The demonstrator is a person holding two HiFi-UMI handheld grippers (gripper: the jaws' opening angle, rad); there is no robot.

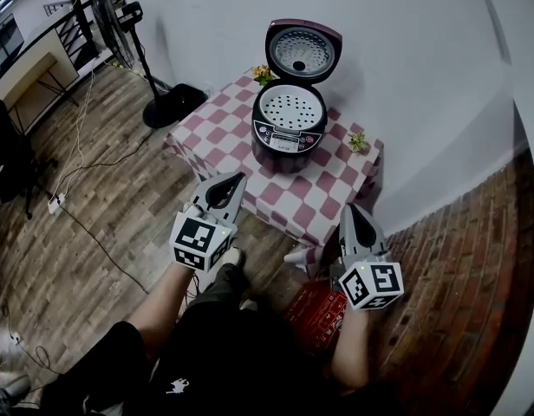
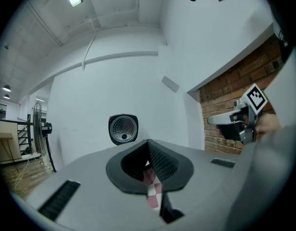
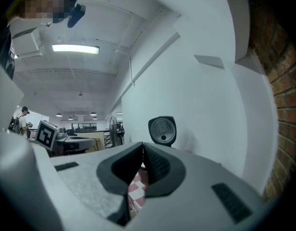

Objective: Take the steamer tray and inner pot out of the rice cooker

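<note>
Left hand-held gripper [image 1: 239,178] and right hand-held gripper [image 1: 348,208] were both clenched on nothing, held level and short of the checkered bench [image 1: 332,185]. On it stood the rice cooker [image 1: 284,137], lid [image 1: 303,52] raised, with the perforated steamer tray [image 1: 289,109] seated in its mouth and presumably hiding the inner pot. Neither item had been lifted out, so both removals remained to be done.
</note>
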